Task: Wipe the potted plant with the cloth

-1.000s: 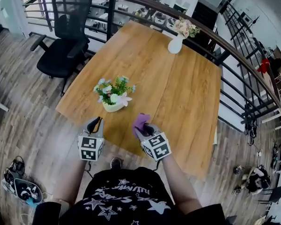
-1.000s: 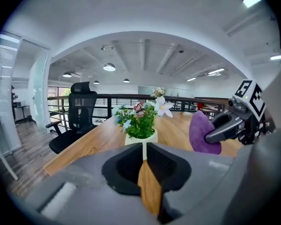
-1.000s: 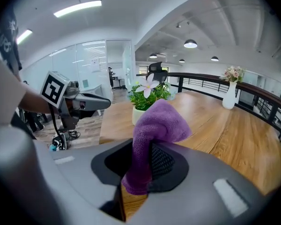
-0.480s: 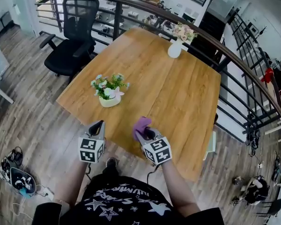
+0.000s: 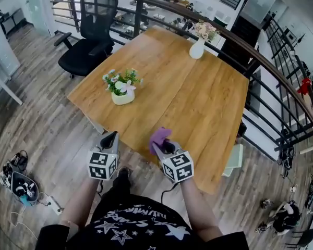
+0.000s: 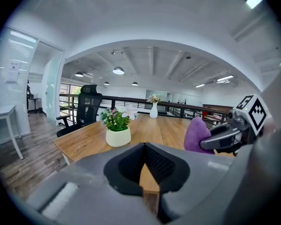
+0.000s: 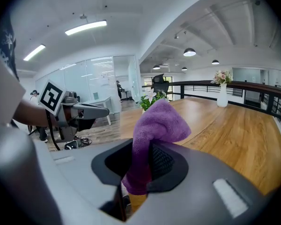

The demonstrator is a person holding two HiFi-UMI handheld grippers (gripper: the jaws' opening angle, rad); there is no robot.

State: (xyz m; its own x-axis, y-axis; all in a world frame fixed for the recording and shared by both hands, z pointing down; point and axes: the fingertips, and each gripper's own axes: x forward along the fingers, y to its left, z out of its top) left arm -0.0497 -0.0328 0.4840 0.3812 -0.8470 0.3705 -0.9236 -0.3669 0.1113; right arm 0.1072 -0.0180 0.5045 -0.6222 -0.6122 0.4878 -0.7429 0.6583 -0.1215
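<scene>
The potted plant [image 5: 122, 86], green leaves and pale flowers in a white pot, stands near the left edge of the wooden table [image 5: 198, 103]; it also shows in the left gripper view [image 6: 117, 128] and, far off, in the right gripper view [image 7: 149, 99]. My right gripper [image 5: 157, 144] is shut on a purple cloth [image 5: 159, 137], which bunches up above the jaws [image 7: 155, 128]. My left gripper [image 5: 111, 137] is shut with nothing in it [image 6: 144, 146]. Both grippers hover at the table's near edge, well short of the plant.
A white vase of flowers [image 5: 197, 47] stands at the table's far side. A black office chair [image 5: 91, 35] sits left of the table, a railing [image 5: 261, 61] runs behind it. Cables and a bag [image 5: 18, 184] lie on the wood floor at lower left.
The table and plant lie farther from both grippers than a second ago; the grippers have drawn back toward the near edge. The cloth stays held in the right gripper.
</scene>
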